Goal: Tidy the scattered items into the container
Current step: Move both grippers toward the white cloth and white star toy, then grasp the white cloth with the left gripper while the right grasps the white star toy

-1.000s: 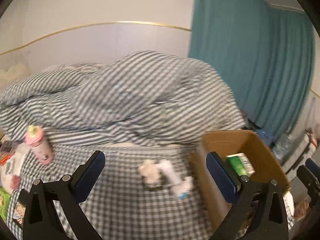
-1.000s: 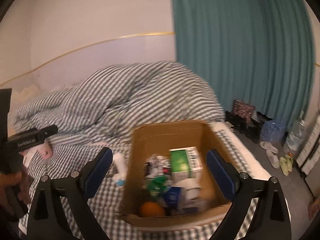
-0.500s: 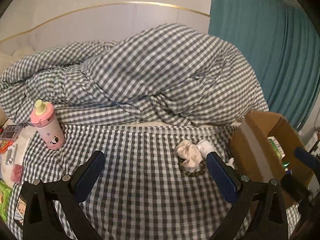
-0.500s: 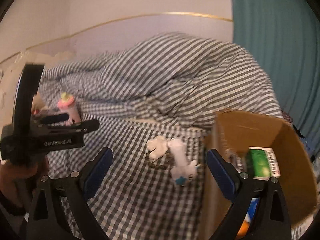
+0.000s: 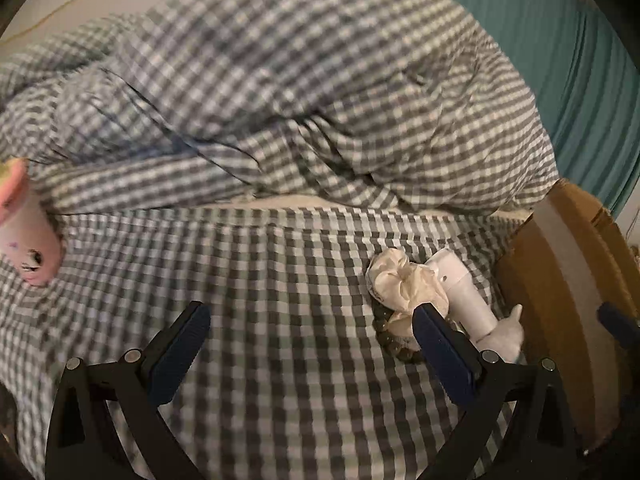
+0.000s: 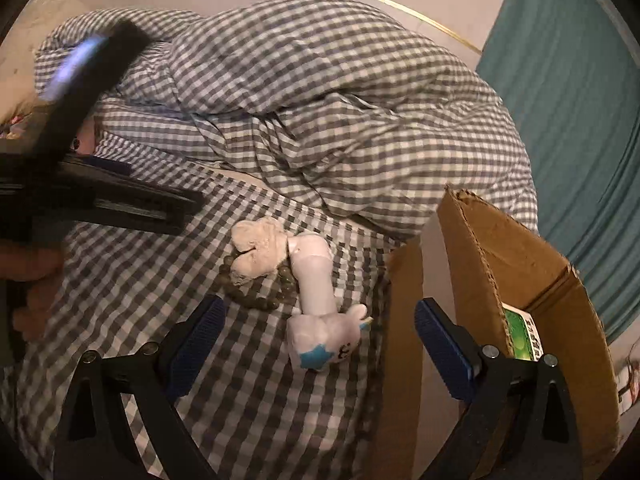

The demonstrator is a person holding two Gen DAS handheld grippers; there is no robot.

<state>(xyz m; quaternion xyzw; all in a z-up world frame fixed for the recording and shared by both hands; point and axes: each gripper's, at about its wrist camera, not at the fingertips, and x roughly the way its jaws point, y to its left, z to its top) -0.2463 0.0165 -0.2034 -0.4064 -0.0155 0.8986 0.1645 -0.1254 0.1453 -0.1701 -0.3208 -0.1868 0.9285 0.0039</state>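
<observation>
Covering the bed (image 6: pixel 120 288) from end to end: a checked sheet, with a heaped duvet (image 6: pixel 320 92) behind. Standing at the sheet's right edge: the cardboard box (image 6: pixel 516 248), already partly filled, a green packet (image 6: pixel 520 336) showing inside. Left to gather, judging by what lies out: a pink bottle (image 5: pixel 24 232) far to the left, then a small cluster just beside the box, namely a white tube (image 6: pixel 316 280), a cream scrunchie (image 6: pixel 258 250) touching it, and a bead bracelet (image 6: pixel 256 298) partly under both. Hanging over the sheet near that cluster: left gripper (image 5: pixel 308 354) and right gripper (image 6: pixel 318 344), both spread wide, grasping nothing.
</observation>
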